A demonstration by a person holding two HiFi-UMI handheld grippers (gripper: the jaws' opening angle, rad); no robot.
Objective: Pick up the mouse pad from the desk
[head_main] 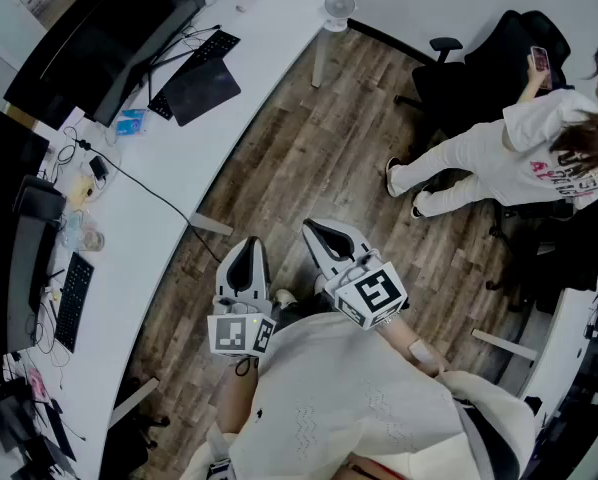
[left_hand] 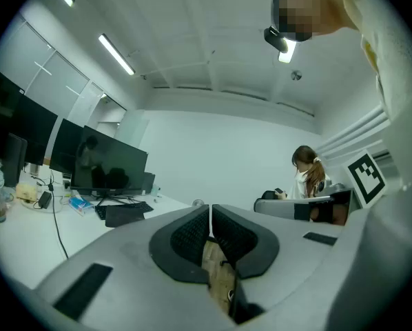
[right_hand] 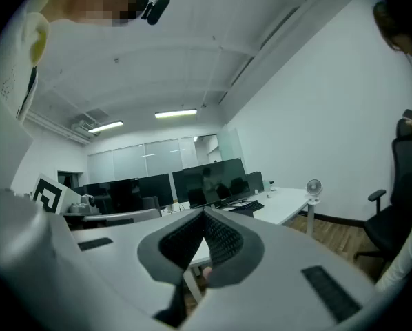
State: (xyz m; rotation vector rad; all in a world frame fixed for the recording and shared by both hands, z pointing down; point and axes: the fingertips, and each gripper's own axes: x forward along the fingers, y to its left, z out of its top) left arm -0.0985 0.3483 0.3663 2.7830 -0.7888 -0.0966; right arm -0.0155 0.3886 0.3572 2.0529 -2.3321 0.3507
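A white sweater [head_main: 359, 408] is worn; left gripper [head_main: 247, 250] and right gripper [head_main: 315, 231] are grey.

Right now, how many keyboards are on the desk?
2: far keyboard beside the dark mouse pad; near keyboard by the left edge. Others may be out of view.
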